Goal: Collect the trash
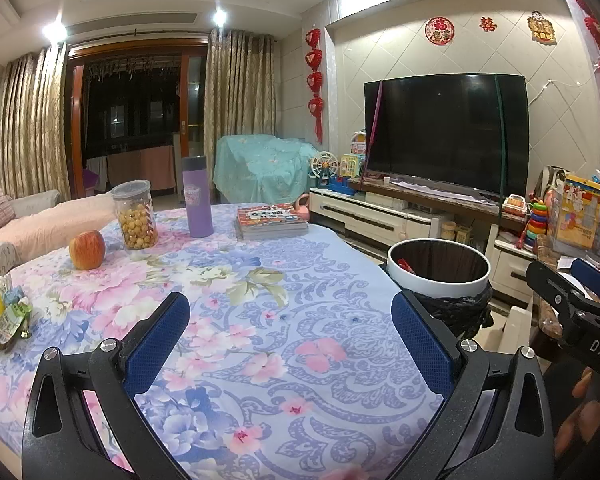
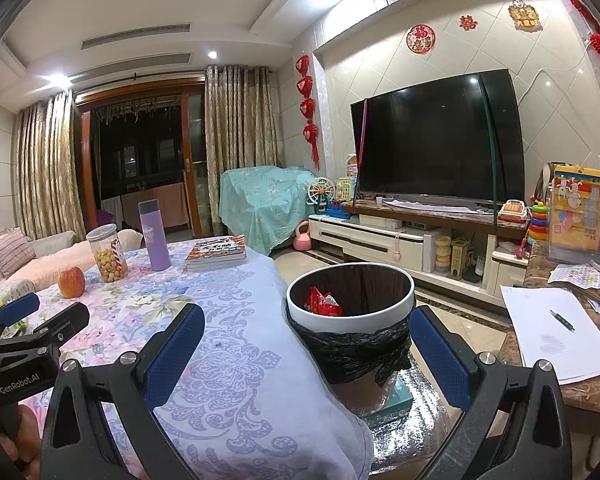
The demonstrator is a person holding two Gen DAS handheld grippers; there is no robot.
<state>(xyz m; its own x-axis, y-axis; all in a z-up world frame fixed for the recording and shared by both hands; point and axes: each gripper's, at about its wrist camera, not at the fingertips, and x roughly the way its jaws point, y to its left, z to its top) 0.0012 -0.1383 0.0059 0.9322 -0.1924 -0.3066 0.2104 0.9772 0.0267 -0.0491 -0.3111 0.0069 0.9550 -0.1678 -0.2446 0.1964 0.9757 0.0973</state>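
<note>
Two grippers: left gripper (image 1: 290, 334) and right gripper (image 2: 308, 344), both with jaws spread wide and nothing between the blue pads.
Bin: white-rimmed bin (image 2: 396, 308) with a black liner, centre of the right wrist view, just off the table's right edge; right of centre in the left wrist view (image 1: 440, 284).
Already in: a red wrapper (image 2: 322, 302) lies inside, near the left wall.
Still out: crumpled green-and-yellow packets (image 1: 4, 316) sit at the far left edge of the left wrist view, on the floral tablecloth (image 1: 300, 280).
Risk one: that litter is well apart from the bin, so a loose pinch on thin film probably lets it slip out over the cloth.
Risk two: closing low may snag the tablecloth and tug the apple (image 1: 87, 249), snack jar (image 1: 135, 216) and purple flask (image 1: 197, 196).
Risk three: these three and the books (image 1: 271, 222) look like keepers; grabbing one would be a wrong pick.
Risk four: the bin seems perched on a box; a knock could tip it.
</note>
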